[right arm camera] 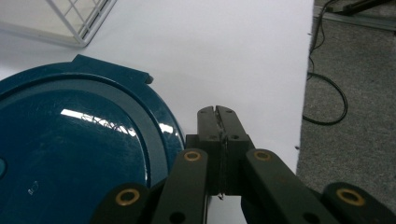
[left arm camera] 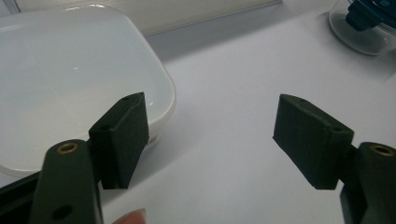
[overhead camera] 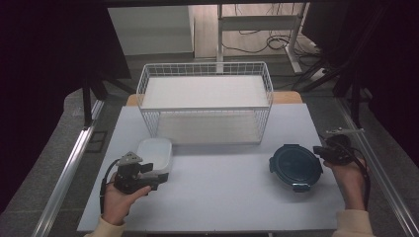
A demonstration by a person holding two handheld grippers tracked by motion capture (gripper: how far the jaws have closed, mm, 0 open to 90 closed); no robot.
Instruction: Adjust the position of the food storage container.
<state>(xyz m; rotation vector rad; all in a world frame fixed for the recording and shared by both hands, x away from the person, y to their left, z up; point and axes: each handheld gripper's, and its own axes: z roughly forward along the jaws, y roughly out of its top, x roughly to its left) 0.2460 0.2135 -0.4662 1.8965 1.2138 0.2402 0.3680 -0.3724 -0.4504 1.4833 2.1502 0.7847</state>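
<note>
Our left gripper [left arm camera: 210, 140] stands wide open with nothing between its jaws, beside the white container [overhead camera: 154, 154] on the counter [overhead camera: 222, 197]. Our right gripper [right arm camera: 217, 114] is pressed shut on nothing, beside the blue round container [overhead camera: 295, 165]. We should reopen it before straddling a lid tab.

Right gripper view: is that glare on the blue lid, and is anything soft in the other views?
Right gripper view: yes, streaks of room light glare on the round blue lid; its tool is sharp. Left gripper view: a bright speck on the white container; the far corner blurs. High view: dim, dark edges.
</note>
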